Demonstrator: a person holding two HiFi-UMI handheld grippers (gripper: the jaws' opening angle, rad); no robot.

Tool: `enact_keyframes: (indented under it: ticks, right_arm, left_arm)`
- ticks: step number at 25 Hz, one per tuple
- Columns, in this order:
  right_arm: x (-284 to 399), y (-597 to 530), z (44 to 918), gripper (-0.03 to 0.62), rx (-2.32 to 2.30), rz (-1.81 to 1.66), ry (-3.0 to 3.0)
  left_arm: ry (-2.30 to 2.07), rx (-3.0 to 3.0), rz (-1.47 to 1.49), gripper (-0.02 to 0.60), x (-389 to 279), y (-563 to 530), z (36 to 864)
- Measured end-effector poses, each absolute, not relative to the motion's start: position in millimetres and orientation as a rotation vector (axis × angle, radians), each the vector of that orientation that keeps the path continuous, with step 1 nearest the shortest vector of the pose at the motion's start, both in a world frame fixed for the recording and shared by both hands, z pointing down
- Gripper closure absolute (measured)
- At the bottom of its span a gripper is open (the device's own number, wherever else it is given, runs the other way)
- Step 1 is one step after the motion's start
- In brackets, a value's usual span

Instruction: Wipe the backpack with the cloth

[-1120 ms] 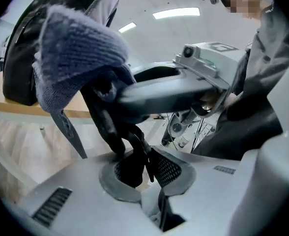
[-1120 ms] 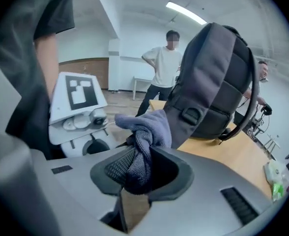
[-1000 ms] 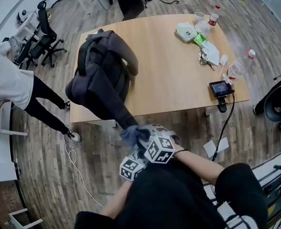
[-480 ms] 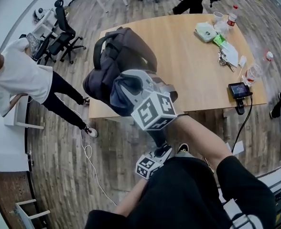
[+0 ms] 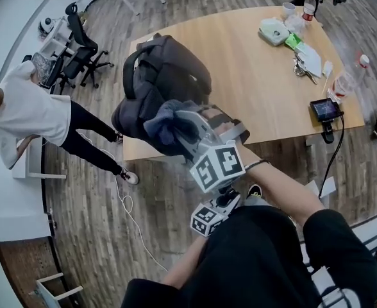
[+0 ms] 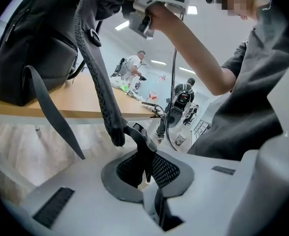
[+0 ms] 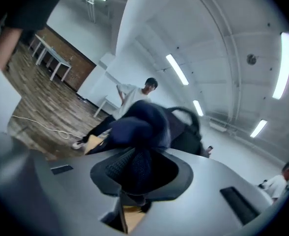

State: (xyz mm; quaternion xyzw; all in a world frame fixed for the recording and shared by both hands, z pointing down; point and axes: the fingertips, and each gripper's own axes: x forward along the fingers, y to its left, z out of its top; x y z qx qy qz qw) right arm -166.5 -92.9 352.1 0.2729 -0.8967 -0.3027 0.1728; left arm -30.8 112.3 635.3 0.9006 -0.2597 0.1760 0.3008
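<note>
A dark grey backpack (image 5: 169, 76) lies on the near-left corner of the wooden table (image 5: 259, 88). My right gripper (image 5: 174, 124) is raised in front of the pack's near end, shut on a bunched dark blue cloth (image 5: 161, 122). In the right gripper view the cloth (image 7: 140, 127) fills the jaws, with the backpack (image 7: 186, 132) just behind it. My left gripper (image 6: 143, 167) stays low near my body, its marker cube (image 5: 208, 221) under my right forearm. It is shut on a black backpack strap (image 6: 101, 87) that hangs down from the pack (image 6: 31, 48).
The far right of the table holds bottles (image 5: 309, 5), a cup, a tissue pack (image 5: 273, 31), keys and papers. A small screen device (image 5: 323, 110) sits at its right edge with a cable hanging down. A person in a white shirt (image 5: 28, 114) stands left, by office chairs (image 5: 79, 53).
My right gripper has risen with the cloth, from low beside the left gripper up to the backpack's near end. The left gripper has kept still on the strap.
</note>
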Motion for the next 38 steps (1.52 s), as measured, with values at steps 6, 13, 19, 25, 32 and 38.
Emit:
enact_keyframes:
  ticks: [6, 13, 19, 25, 32, 38]
  right_arm:
    - [-151.9, 19.5, 533.9, 0.503, 0.333, -0.655, -2.390]
    - [-83.4, 80.7, 592.2, 0.503, 0.151, -0.174, -2.389]
    - [27.3, -59.2, 557.3, 0.503, 0.631, -0.147, -2.268]
    - [68.3, -155.4, 587.0, 0.463, 0.866, -0.120, -2.144]
    - [106.1, -158.3, 590.1, 0.284, 1.266, 0.300, -2.184]
    - [91.7, -186.9, 625.8, 0.237, 1.637, 0.514, -1.947]
  left_arm:
    - [-0.740, 2.360, 0.436, 0.545, -41.2, 104.9, 636.2]
    - [-0.742, 2.213, 0.394, 0.545, -58.9, 107.5, 656.7]
    - [-0.927, 2.238, 0.411, 0.545, -85.2, 83.7, 662.0]
    - [-1.083, 2.302, 0.421, 0.404, -123.3, 56.7, 653.6]
    - [-1.116, 2.350, 0.537, 0.299, -175.1, 53.1, 658.1]
    - [-1.232, 2.297, 0.438, 0.294, -212.5, 41.1, 636.5]
